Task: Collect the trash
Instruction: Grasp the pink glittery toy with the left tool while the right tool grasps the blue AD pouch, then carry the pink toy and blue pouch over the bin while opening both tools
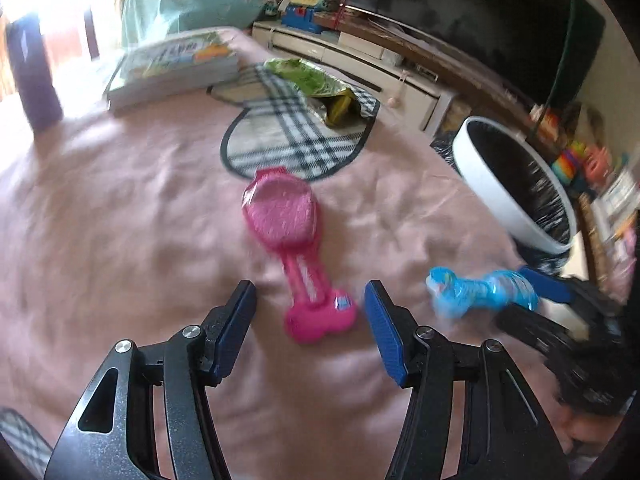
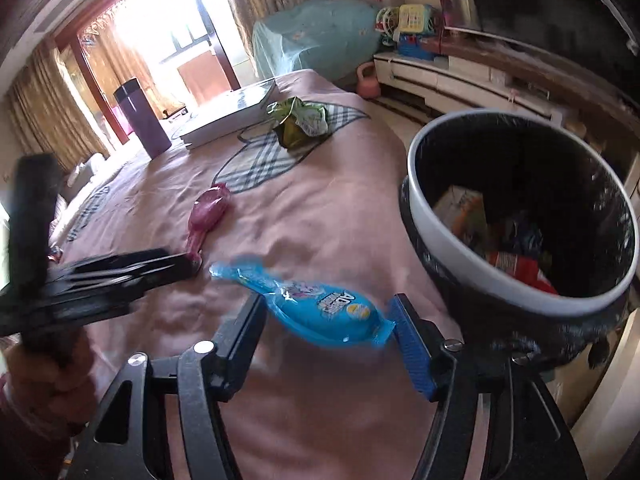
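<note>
A pink sweet packet (image 1: 288,224) lies flat on the pink bedspread (image 1: 120,240). Its narrow end sits between the fingertips of my left gripper (image 1: 310,312), which is open and touches nothing. My right gripper (image 2: 328,336) is shut on a blue sweet packet (image 2: 320,312), which spans the gap between both pads just above the bed. In the left wrist view the blue packet (image 1: 476,288) shows in the right gripper (image 1: 532,300) at the right. The right wrist view shows the left gripper (image 2: 188,264) beside the pink packet (image 2: 210,208).
A white-rimmed bin (image 2: 440,240) with a black liner holds several wrappers and stands off the bed's right edge; it also shows as the bin (image 1: 480,176). Further up the bed are a green snack bag (image 2: 300,120), stacked books (image 2: 228,112) and a purple cup (image 2: 140,116).
</note>
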